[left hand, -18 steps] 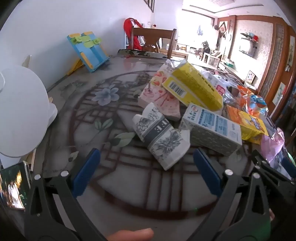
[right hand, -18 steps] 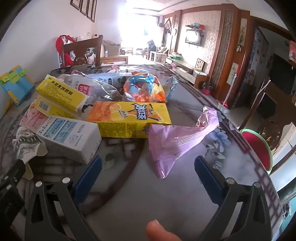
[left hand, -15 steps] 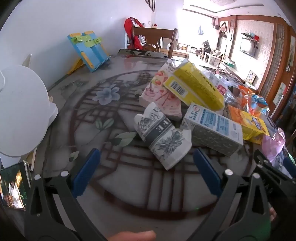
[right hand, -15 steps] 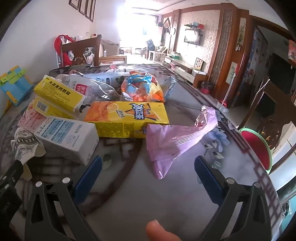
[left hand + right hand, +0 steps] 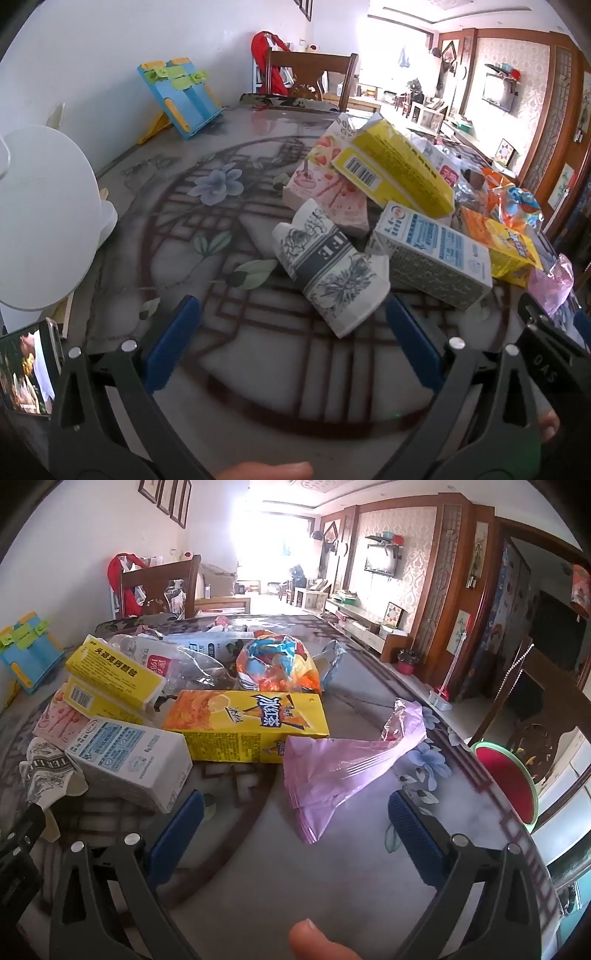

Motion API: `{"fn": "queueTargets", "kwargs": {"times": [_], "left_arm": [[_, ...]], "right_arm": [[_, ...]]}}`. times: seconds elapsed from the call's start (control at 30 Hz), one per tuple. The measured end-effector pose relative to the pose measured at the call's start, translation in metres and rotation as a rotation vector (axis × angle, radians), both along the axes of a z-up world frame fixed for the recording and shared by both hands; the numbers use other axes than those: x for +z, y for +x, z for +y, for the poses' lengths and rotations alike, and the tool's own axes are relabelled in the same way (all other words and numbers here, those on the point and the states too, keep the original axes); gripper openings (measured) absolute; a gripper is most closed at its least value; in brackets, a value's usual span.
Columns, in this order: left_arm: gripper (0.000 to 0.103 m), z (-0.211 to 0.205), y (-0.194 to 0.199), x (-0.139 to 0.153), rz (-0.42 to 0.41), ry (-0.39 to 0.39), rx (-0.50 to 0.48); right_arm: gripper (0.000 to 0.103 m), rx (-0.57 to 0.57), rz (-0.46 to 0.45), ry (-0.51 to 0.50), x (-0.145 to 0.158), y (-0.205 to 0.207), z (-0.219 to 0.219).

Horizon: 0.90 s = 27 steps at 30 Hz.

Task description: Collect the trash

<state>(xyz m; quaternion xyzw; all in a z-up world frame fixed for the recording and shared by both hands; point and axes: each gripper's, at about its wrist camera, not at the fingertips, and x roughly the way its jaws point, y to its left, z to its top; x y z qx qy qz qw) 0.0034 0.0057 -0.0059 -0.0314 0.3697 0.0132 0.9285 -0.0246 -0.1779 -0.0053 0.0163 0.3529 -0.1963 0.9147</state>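
Note:
A heap of trash lies on the patterned table. A crushed paper cup lies nearest my open, empty left gripper, just beyond its tips. Beside it are a white and blue carton, a pink strawberry carton and a yellow box. In the right wrist view, a folded pink plastic bag lies between the tips of my open, empty right gripper. Behind it are an orange and yellow tea carton, a snack bag and a crushed clear bottle.
A white round object and a phone stand at the table's left edge. A blue and yellow book stand leans by the wall. A wooden chair is at the far end. A red and green stool stands right of the table.
Both grippers have moved slightly forward toward the trash. Both stay open and nothing has been picked up.

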Motion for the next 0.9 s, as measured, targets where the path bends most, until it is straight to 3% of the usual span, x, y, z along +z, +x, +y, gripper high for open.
{"fn": "queueTargets", "kwargs": {"times": [0.2, 0.43, 0.5, 0.57, 0.63, 0.8, 0.9], "left_arm": [[0.099, -0.001, 0.001, -0.002, -0.003, -0.019, -0.039], [0.099, 0.003, 0.005, 0.001, -0.032, -0.04, -0.021], [0.099, 0.004, 0.006, 0.004, -0.033, -0.032, -0.013], [0.099, 0.008, 0.002, 0.01, -0.033, -0.078, -0.016], [0.099, 0.01, 0.001, 0.02, -0.007, -0.096, -0.007], [0.099, 0.01, 0.001, 0.048, 0.08, -0.047, 0.064], [0.099, 0.01, -0.001, 0.071, 0.106, -0.012, 0.103]], "right_arm": [[0.096, 0.016, -0.002, 0.021, 0.0, 0.0, -0.002], [0.096, 0.129, -0.026, 0.077, -0.001, 0.003, -0.004], [0.096, 0.107, -0.017, 0.039, 0.0, 0.006, -0.002], [0.096, 0.075, -0.004, -0.013, 0.004, 0.008, 0.001], [0.096, 0.074, 0.017, 0.007, 0.012, 0.009, -0.001], [0.097, 0.047, 0.051, 0.086, 0.047, 0.007, -0.017], [0.097, 0.08, 0.063, 0.117, 0.084, 0.003, -0.025]]}}
